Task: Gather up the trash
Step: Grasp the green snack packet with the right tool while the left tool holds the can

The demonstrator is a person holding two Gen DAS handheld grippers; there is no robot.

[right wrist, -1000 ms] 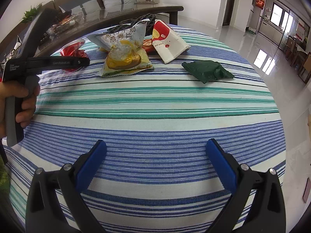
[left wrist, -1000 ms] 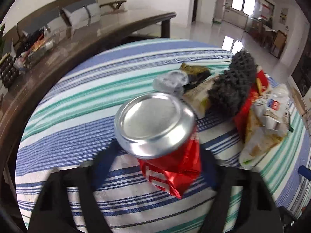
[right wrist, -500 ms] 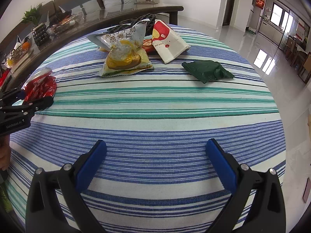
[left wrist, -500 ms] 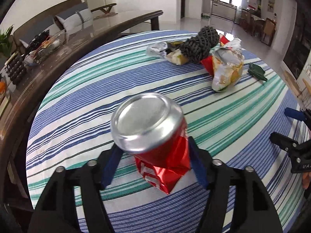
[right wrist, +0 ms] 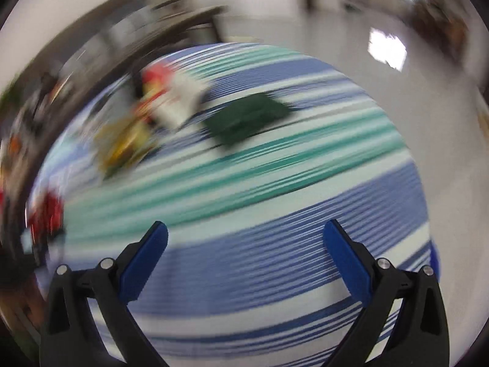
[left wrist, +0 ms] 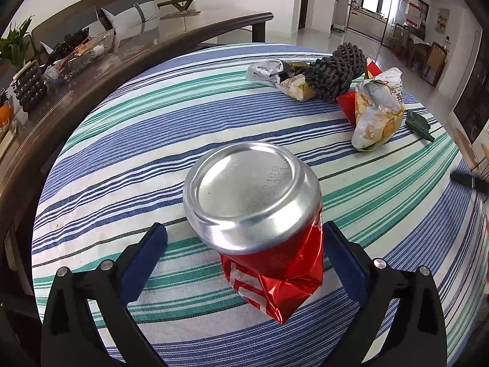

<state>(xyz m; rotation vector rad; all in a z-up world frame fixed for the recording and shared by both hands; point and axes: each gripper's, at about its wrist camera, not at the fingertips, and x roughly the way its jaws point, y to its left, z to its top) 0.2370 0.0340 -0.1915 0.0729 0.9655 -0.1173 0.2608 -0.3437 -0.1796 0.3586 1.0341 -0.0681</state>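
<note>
A crushed red can (left wrist: 259, 214) with its silver bottom toward me rests on the striped tablecloth (left wrist: 152, 140) between the fingers of my left gripper (left wrist: 243, 238), which is open; the left finger stands clear of the can. Farther back lie snack wrappers (left wrist: 377, 110), a black mesh ball (left wrist: 333, 73) and a green wrapper (left wrist: 418, 124). My right gripper (right wrist: 246, 237) is open and empty above the cloth; its view is motion-blurred, with the green wrapper (right wrist: 247, 116) and the snack wrappers (right wrist: 152, 116) ahead.
A dark wooden table (left wrist: 91, 70) with a fruit tray and potted plants runs along the left behind the round table. Tiled floor and dining chairs (left wrist: 434, 61) lie beyond on the right.
My left gripper has opened off the can, which now rests on the cloth. My right gripper has swung, so its view is blurred and the green wrapper sits nearer the centre.
</note>
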